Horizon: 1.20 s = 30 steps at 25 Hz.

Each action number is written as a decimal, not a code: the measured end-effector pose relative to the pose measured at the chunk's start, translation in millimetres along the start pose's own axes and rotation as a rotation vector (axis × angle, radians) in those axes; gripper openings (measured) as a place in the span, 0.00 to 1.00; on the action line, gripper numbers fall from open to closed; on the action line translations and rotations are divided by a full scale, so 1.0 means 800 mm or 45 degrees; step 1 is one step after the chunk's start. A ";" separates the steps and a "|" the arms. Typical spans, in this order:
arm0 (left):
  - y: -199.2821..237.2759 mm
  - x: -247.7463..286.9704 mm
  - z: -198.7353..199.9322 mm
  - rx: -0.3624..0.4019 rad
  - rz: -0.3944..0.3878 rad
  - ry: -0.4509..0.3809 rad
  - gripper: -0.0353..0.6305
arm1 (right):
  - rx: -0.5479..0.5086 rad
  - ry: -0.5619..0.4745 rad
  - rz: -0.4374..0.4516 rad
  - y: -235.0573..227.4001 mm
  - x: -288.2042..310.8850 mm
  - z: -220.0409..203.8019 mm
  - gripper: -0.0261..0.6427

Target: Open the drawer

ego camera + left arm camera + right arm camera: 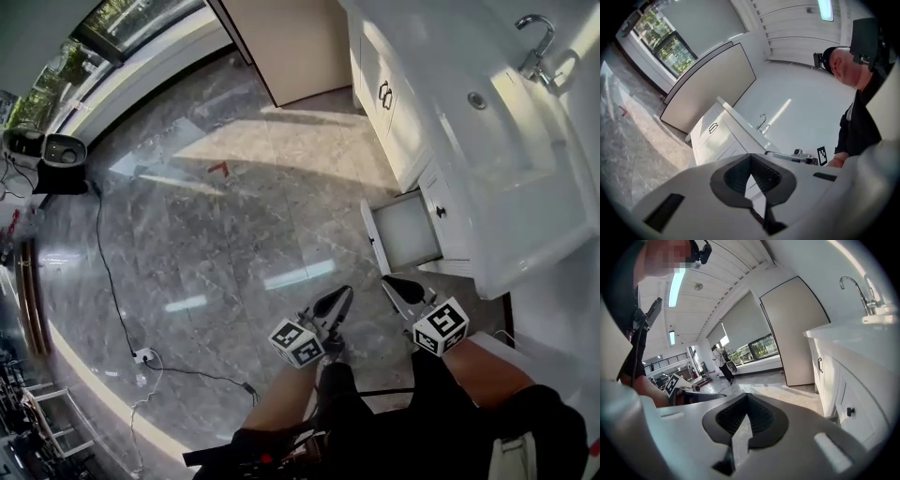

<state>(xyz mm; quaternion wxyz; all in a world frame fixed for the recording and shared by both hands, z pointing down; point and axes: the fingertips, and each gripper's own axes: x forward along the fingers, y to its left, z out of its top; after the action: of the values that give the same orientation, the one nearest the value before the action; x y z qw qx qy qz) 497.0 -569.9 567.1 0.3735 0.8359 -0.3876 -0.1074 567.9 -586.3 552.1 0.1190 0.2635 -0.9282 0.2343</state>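
drawer (408,230): juts from cabinet (370,66), below sink (525,131) | cable (103,253): on floor (234,216), far left

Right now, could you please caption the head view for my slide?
Vanity drawer stands open; left gripper and right gripper, both shut, hover over marbled floor.

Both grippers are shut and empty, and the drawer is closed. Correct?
Not quite. The drawer is pulled out of the cabinet, as the head view shows. The rest holds: the left gripper and the right gripper are shut and empty.
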 end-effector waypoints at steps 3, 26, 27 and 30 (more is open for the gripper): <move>-0.049 0.000 0.038 0.069 0.012 0.001 0.05 | -0.018 -0.041 -0.016 0.005 -0.034 0.054 0.04; -0.272 -0.073 0.247 0.272 0.037 -0.157 0.05 | -0.155 -0.124 -0.138 0.024 -0.196 0.287 0.04; -0.281 -0.077 0.255 0.274 0.032 -0.175 0.05 | -0.156 -0.134 -0.147 0.025 -0.202 0.298 0.04; -0.302 -0.088 0.273 0.287 0.009 -0.207 0.05 | -0.165 -0.162 -0.154 0.031 -0.217 0.326 0.04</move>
<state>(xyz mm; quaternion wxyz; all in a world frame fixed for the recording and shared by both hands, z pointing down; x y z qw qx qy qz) 484.3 -535.6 235.9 0.2451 0.8598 -0.4290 -0.1293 673.6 -621.9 258.1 0.0907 0.3252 -0.9294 0.1491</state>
